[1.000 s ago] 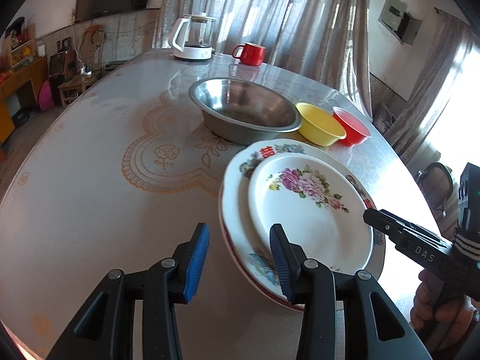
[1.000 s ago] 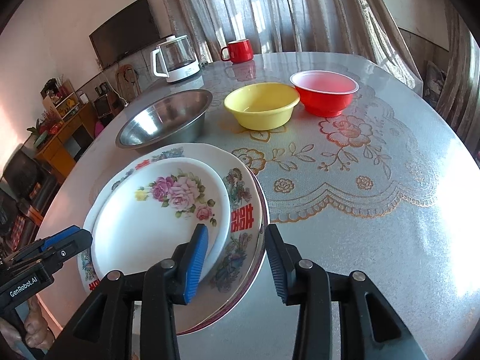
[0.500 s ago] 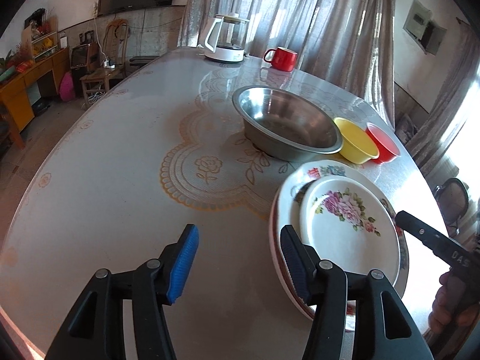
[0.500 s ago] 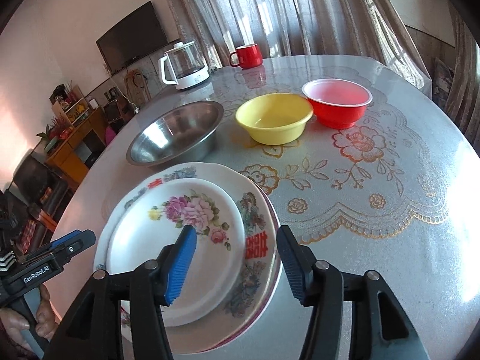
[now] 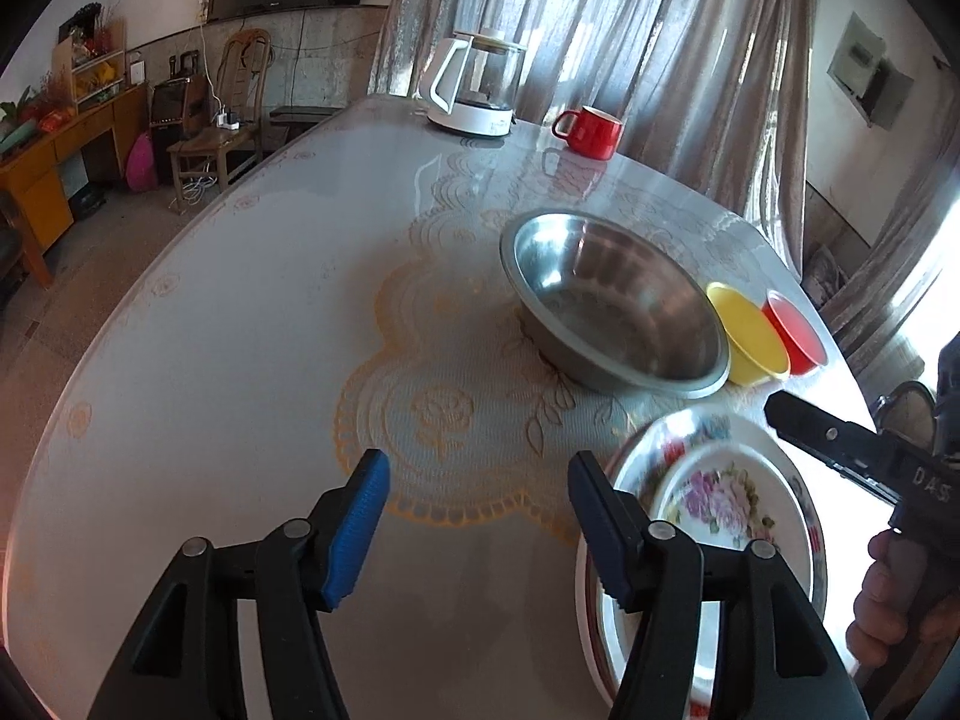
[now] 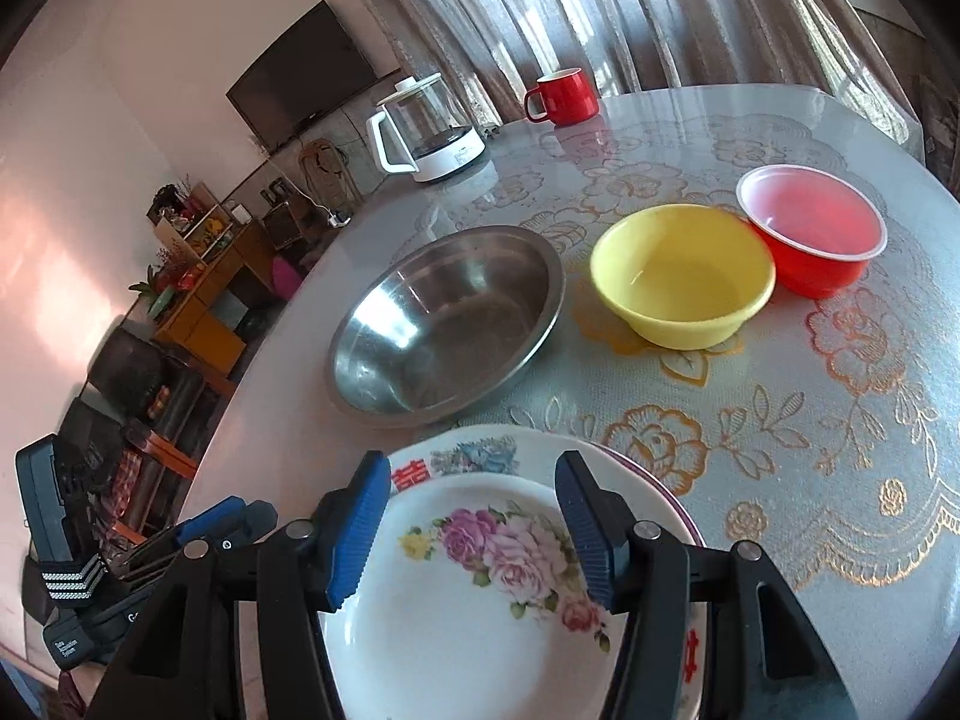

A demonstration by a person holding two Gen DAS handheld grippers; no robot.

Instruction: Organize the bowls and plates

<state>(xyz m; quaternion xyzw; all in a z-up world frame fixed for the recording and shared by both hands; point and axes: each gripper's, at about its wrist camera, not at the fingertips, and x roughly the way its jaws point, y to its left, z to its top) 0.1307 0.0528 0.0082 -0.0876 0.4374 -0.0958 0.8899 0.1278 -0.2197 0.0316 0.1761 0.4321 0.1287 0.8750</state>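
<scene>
A small flowered plate (image 6: 480,588) lies on top of a stack of larger plates (image 6: 462,459) with red characters, at the near table edge. My right gripper (image 6: 471,468) hangs open just over that top plate, nothing pressed between its blue pads. My left gripper (image 5: 477,465) is over bare tablecloth left of the plate stack (image 5: 720,510); its jaws are opening and hold nothing. Beyond the plates stand a steel bowl (image 6: 444,324), a yellow bowl (image 6: 684,276) and a red bowl (image 6: 816,234) in a row. Each gripper shows in the other's view: right gripper (image 5: 780,414), left gripper (image 6: 222,519).
A glass kettle (image 5: 477,87) on a white base and a red mug (image 5: 591,129) stand at the far end of the round table (image 5: 210,360). A person's hand (image 5: 882,606) holds the right gripper's handle. Chairs and wooden furniture stand beyond the left table edge.
Both grippers have widened and come off the plate stack's rims. The left one has drawn away to the left over the tablecloth. The right one has shifted over the top plate.
</scene>
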